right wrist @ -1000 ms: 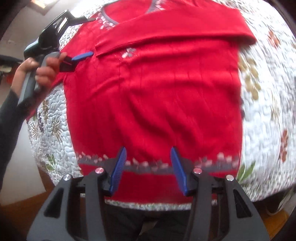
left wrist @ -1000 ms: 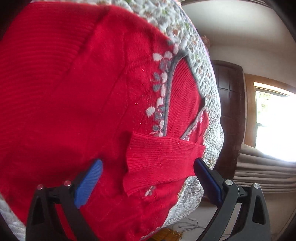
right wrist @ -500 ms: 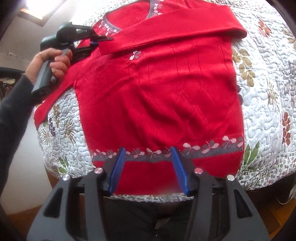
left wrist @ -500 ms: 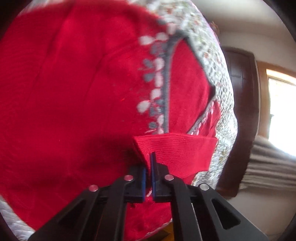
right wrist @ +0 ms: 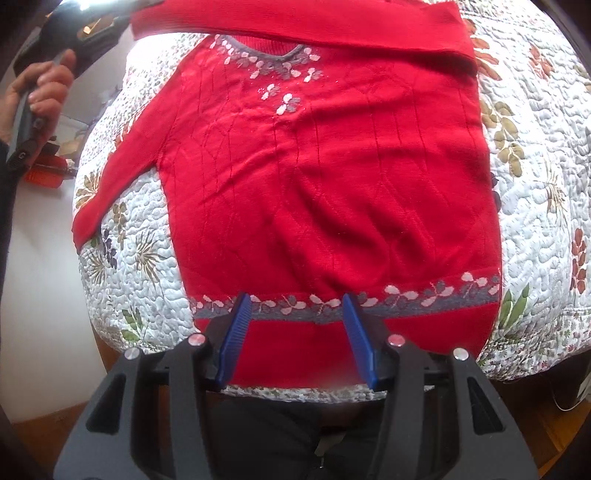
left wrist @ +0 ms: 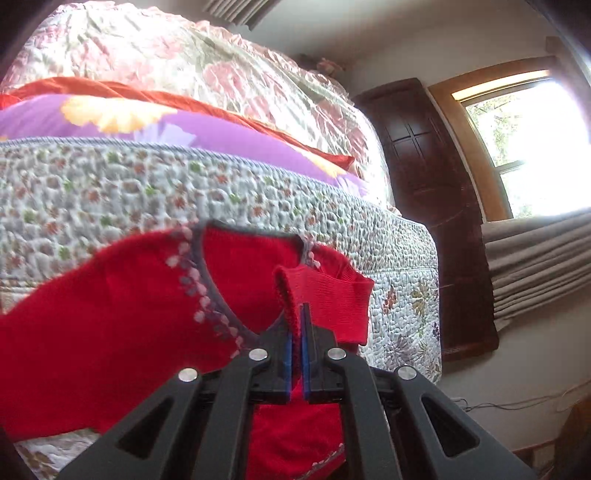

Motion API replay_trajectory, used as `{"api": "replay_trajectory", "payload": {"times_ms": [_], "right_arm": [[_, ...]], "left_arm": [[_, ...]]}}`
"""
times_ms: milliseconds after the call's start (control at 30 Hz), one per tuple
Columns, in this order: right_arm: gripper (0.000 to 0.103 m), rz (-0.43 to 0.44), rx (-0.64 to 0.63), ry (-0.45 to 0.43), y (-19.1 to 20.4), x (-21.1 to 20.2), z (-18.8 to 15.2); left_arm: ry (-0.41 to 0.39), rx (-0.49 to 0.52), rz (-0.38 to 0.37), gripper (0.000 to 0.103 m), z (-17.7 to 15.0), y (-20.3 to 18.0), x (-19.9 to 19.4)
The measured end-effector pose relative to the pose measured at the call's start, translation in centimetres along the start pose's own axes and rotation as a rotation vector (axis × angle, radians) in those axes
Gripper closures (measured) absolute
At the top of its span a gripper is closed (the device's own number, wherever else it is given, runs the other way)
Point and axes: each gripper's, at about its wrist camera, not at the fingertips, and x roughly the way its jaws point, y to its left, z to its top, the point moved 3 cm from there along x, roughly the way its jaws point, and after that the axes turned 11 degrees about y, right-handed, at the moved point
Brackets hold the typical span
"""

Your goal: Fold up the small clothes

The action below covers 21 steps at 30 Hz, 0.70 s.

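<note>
A small red knit sweater point(right wrist: 325, 177) with a grey-and-white flower band at hem and neckline lies front up on the quilted bed point(right wrist: 535, 192). One sleeve point(right wrist: 303, 22) is lifted and stretched across above the neckline. My left gripper point(left wrist: 296, 321) is shut on that sleeve's ribbed cuff point(left wrist: 325, 295), held up over the collar point(left wrist: 207, 280). In the right wrist view a hand holds that left gripper point(right wrist: 85, 33) at the top left. My right gripper point(right wrist: 297, 314) hovers open over the hem band, fingers either side of the sweater's middle. The other sleeve point(right wrist: 110, 177) trails down the bed's left side.
Folded purple and floral bedding point(left wrist: 177, 122) is stacked beyond the sweater. A dark wooden door point(left wrist: 432, 206), a bright window point(left wrist: 532, 147) and grey curtains point(left wrist: 535, 266) stand to the right of the bed. The bed's near edge point(right wrist: 295, 393) is just under my right gripper.
My left gripper closed on the cuff and lifted the sleeve up off the sweater's chest. The right gripper stayed open over the hem, shifting only slightly.
</note>
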Motion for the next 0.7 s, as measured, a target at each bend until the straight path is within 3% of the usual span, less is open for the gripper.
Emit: {"api": "replay_trajectory", "payload": {"times_ms": [167,700], "right_arm": [[0.052,0.0,0.002,0.016,-0.2,0.5,0.1],[0.052,-0.012,-0.013,0.078,0.0,2.7,0.5]], "left_arm": [[-0.008,-0.077,0.014,0.1,-1.3,4.7,-1.0],[0.028,-0.317,-0.009,0.099,-5.1,16.6,4.5]]}}
